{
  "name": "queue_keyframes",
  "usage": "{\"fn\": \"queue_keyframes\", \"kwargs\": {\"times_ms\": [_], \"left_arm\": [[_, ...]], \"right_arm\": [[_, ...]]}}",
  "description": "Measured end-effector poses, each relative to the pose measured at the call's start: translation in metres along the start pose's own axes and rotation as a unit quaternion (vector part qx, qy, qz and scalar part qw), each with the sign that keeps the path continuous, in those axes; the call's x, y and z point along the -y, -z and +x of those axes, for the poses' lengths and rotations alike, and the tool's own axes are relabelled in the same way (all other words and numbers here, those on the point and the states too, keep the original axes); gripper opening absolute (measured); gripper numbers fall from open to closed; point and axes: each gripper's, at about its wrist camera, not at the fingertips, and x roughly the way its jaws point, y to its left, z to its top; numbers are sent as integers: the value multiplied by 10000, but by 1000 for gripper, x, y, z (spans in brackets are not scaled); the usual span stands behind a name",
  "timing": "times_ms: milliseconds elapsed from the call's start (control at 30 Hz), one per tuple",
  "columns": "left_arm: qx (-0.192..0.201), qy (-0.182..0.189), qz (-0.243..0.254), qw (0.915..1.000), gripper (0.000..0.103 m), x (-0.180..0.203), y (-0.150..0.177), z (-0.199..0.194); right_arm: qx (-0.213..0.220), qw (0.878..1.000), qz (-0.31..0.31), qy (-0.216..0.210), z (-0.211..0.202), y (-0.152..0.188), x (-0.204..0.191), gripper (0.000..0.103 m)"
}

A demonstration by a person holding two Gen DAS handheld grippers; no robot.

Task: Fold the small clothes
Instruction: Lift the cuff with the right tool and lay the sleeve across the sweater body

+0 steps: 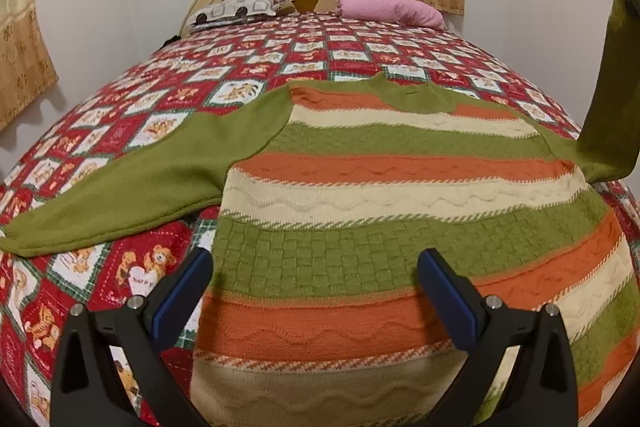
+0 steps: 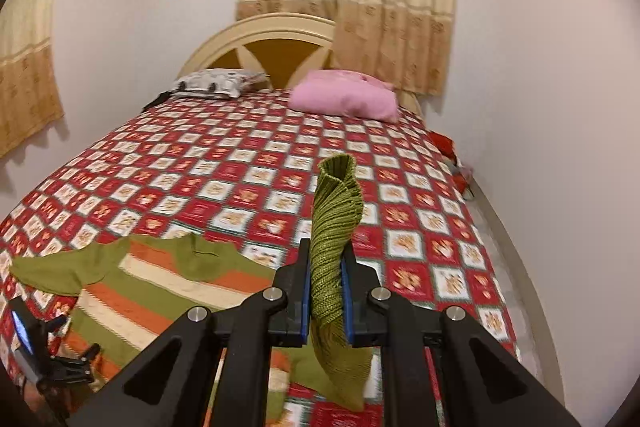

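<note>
Right gripper [image 2: 327, 291] pinches one sweater [image 1: 400, 203] sleeve cuff [image 2: 336, 211].

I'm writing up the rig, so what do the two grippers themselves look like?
Both look alike: the left gripper and right gripper have matte black angular frames with triangular cut-outs, silver round bolt heads at the joints, and flat blue pads on the fingers. No cables, markings or sleeves show.

One striped sweater [image 1: 360, 187], two pillows, one patterned [image 1: 236, 11] and one pink [image 1: 392, 9], one bedspread [image 1: 280, 55], two grippers.
</note>
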Motion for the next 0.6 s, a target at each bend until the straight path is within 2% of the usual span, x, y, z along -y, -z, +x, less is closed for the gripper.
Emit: {"fn": "queue_keyframes", "kwargs": {"times_ms": [167, 333, 467, 600], "left_arm": [[-56, 111, -193, 9997, 103, -6, 1, 2], [-127, 204, -290, 9993, 103, -10, 2, 5], [-212, 240, -394, 9987, 103, -13, 3, 8], [-244, 257, -443, 9984, 103, -14, 4, 9]], "right_arm": [[55, 9987, -402, -316, 5, -17, -56, 12], [52, 9956, -597, -718, 19, -18, -110, 12], [-109, 9912, -591, -1178, 48, -2, -161, 12], [-464, 9861, -441, -1534, 99, 37, -213, 12]]}}
